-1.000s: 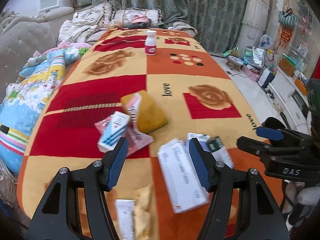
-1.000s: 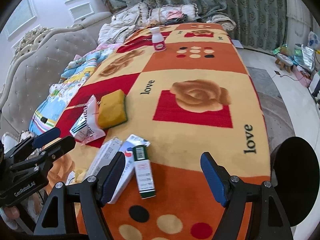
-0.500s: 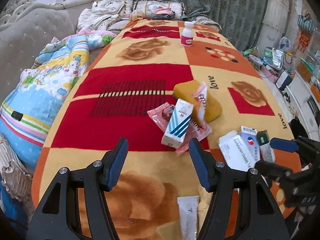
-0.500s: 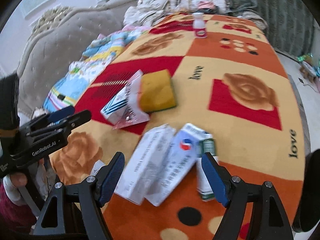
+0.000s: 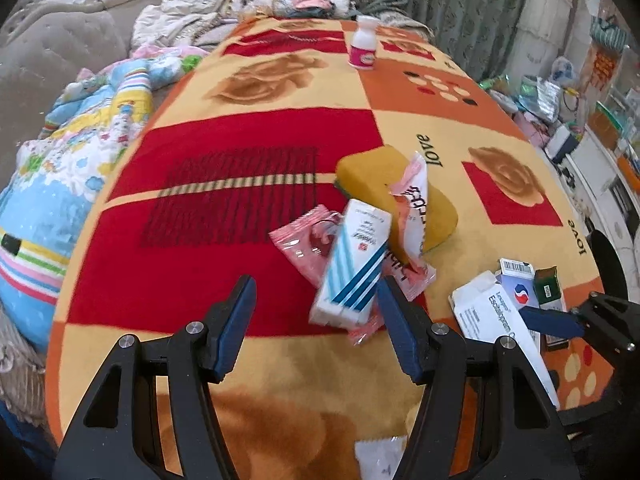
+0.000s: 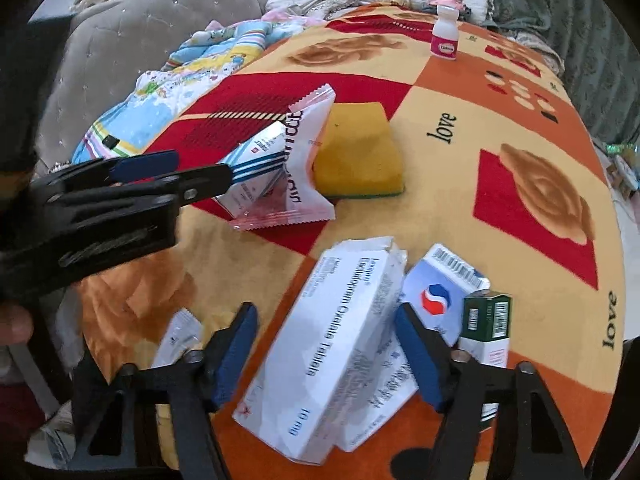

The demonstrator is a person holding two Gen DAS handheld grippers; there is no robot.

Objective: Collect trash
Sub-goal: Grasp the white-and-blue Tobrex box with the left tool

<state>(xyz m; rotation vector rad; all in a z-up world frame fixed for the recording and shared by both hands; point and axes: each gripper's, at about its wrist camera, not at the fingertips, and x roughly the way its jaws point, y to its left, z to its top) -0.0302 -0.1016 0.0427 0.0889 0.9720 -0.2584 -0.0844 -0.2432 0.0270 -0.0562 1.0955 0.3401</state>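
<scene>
Trash lies on a patterned blanket (image 5: 248, 136). My left gripper (image 5: 316, 320) is open just in front of a blue-striped white box (image 5: 354, 268) that rests on pink wrappers (image 5: 308, 240) beside a yellow sponge (image 5: 384, 176). My right gripper (image 6: 326, 346) is open with its fingers either side of a long white tablet box (image 6: 332, 344). Next to that box lie a white box with a red-blue logo (image 6: 440, 292) and a green-and-white box (image 6: 486, 320). The left gripper also shows in the right wrist view (image 6: 176, 172), near the striped box (image 6: 256, 160).
A white bottle with a pink label (image 5: 364, 44) stands at the far end. A small white sachet (image 6: 178, 336) lies near the front edge. A grey sofa (image 6: 140, 60) with a colourful quilt (image 5: 64, 152) runs along the left. Clutter stands on the floor at right.
Both grippers have moved closer to the trash. The striped box now sits near my left fingers, and the long white box now lies between my right fingers.
</scene>
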